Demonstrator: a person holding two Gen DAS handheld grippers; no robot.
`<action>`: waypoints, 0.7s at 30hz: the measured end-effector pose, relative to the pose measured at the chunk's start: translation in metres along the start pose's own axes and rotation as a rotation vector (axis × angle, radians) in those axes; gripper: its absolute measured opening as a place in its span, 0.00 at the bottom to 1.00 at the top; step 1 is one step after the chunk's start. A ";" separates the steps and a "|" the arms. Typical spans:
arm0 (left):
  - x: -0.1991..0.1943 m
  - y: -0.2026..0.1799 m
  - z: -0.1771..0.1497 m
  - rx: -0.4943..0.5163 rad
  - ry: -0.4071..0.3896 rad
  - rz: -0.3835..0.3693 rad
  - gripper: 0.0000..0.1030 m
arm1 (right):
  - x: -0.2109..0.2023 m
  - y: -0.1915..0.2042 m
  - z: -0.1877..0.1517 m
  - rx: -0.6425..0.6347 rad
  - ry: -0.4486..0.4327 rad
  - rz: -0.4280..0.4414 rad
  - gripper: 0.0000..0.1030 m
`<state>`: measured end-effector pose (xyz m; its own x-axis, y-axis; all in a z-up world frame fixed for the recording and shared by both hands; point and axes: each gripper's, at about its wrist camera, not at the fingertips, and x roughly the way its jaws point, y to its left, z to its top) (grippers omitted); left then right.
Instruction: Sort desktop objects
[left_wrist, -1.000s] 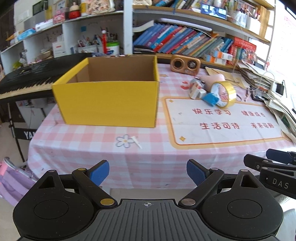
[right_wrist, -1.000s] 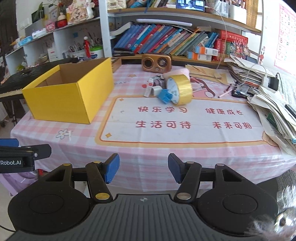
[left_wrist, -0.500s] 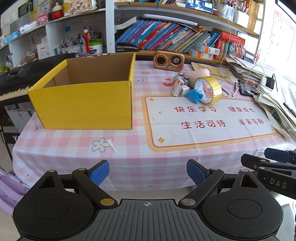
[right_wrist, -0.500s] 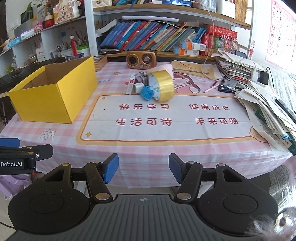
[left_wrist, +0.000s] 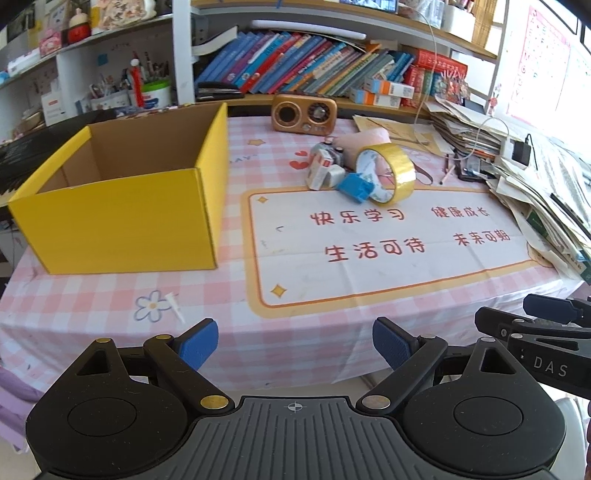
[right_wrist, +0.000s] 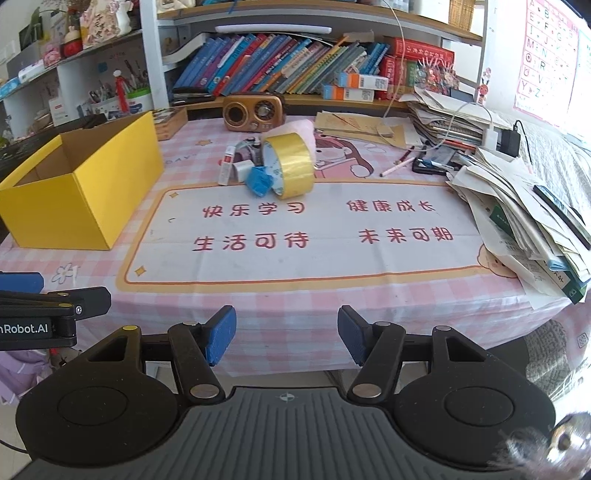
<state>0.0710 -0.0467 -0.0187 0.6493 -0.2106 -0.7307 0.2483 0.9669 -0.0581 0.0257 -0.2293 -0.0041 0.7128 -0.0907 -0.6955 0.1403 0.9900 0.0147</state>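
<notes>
You held both grippers, left (left_wrist: 294, 341) and right (right_wrist: 287, 334), jaws spread and empty, short of the bench (right_wrist: 332, 295); tape (right_wrist: 291, 164) lay beside the box (right_wrist: 79, 184).

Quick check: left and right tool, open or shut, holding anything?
Left tool: open wide, empty.
Right tool: open, narrower gap, empty.
</notes>
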 end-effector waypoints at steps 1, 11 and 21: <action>0.002 -0.002 0.001 0.003 0.003 -0.003 0.90 | 0.001 -0.002 0.000 0.003 0.002 -0.003 0.57; 0.018 -0.018 0.008 0.030 0.027 -0.026 0.90 | 0.011 -0.018 0.003 0.030 0.025 -0.019 0.57; 0.034 -0.024 0.024 0.004 0.027 -0.013 0.90 | 0.030 -0.029 0.022 0.008 0.030 0.012 0.57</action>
<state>0.1041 -0.0806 -0.0262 0.6262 -0.2193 -0.7482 0.2599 0.9635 -0.0648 0.0582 -0.2626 -0.0099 0.6935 -0.0757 -0.7164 0.1374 0.9901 0.0284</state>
